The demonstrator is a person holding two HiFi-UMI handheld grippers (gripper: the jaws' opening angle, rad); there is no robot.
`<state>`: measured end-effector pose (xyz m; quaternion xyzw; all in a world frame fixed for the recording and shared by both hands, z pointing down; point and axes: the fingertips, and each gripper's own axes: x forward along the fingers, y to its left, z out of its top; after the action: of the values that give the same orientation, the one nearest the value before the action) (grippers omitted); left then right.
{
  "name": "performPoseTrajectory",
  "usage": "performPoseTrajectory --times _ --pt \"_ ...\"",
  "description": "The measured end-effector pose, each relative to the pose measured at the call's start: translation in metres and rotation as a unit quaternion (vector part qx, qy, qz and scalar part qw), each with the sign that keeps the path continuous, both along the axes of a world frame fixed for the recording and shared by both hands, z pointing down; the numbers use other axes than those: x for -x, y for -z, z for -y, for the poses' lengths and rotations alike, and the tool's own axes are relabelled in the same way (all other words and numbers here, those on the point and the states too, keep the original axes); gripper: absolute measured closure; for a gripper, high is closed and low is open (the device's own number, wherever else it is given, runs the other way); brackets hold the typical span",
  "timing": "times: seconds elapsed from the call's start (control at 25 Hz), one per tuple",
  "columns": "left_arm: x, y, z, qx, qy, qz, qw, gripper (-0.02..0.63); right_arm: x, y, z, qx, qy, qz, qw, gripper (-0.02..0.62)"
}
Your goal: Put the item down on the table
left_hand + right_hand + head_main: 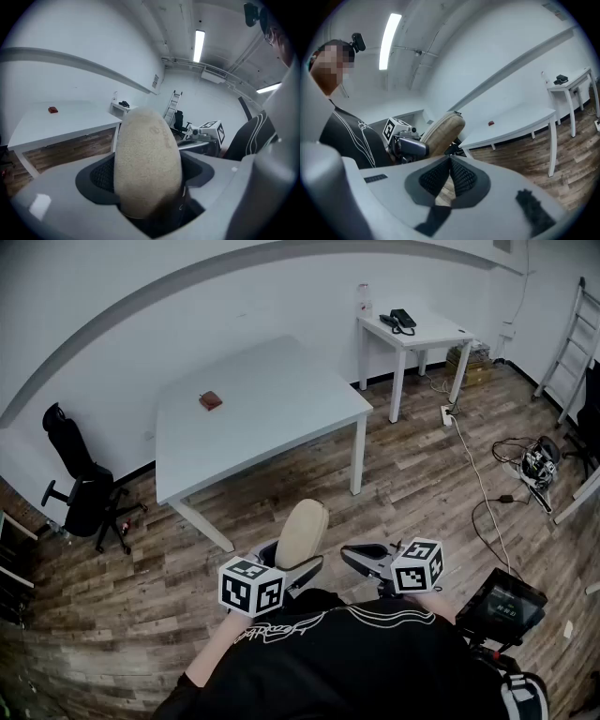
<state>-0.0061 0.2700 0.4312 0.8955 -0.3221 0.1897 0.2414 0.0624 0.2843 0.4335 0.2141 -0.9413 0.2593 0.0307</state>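
Note:
A beige, oval, rough-textured item (302, 532) stands upright between the jaws of my left gripper (286, 563), which is shut on it. In the left gripper view the item (147, 164) fills the middle and hides most of the pads. My right gripper (361, 559) is held beside it, a little apart, shut with nothing in it; its ribbed pads (461, 176) meet at the tip. The large white table (253, 427) stands well ahead of both grippers. A small red-brown object (210, 400) lies near its far side.
A smaller white table (431, 336) with a black phone stands at the back right. A black office chair (80, 484) is at the left. A ladder (567, 343), cables (525, 465) and a screen device (502, 601) are at the right on the wooden floor.

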Motion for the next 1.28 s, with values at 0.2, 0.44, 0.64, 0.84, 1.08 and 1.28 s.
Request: performPoseTrajectory --times 0.2,0.44,0.64,0.84,1.08,1.28 --pt "0.004 -0.015 0.021 0.003 0.004 0.003 1.0000 0.215 0.002 -0.010 0.021 0.001 -0.006 -0.010 1.000 0.588" --pt "0.008 -0.033 0.076 0.030 0.005 -0.010 0.9995 0.215 0.006 -0.026 0.079 0.021 -0.011 -0.009 1.000 0.588" --pt "0.016 -0.046 0.147 0.045 0.005 -0.007 0.9989 0.215 0.011 -0.032 0.152 0.033 -0.023 -0.007 0.999 0.588" --pt "0.023 -0.051 0.244 0.049 0.009 -0.003 0.9988 0.215 0.014 -0.037 0.246 0.052 -0.032 -0.008 0.998 0.588" --pt "0.034 -0.059 0.343 0.045 0.007 0.003 0.9989 0.215 0.023 -0.038 0.357 0.043 -0.039 -0.032 0.998 0.588" --pt "0.044 -0.062 0.399 0.039 0.012 0.007 0.9991 0.215 0.035 -0.036 0.412 0.029 -0.038 -0.039 0.998 0.588"
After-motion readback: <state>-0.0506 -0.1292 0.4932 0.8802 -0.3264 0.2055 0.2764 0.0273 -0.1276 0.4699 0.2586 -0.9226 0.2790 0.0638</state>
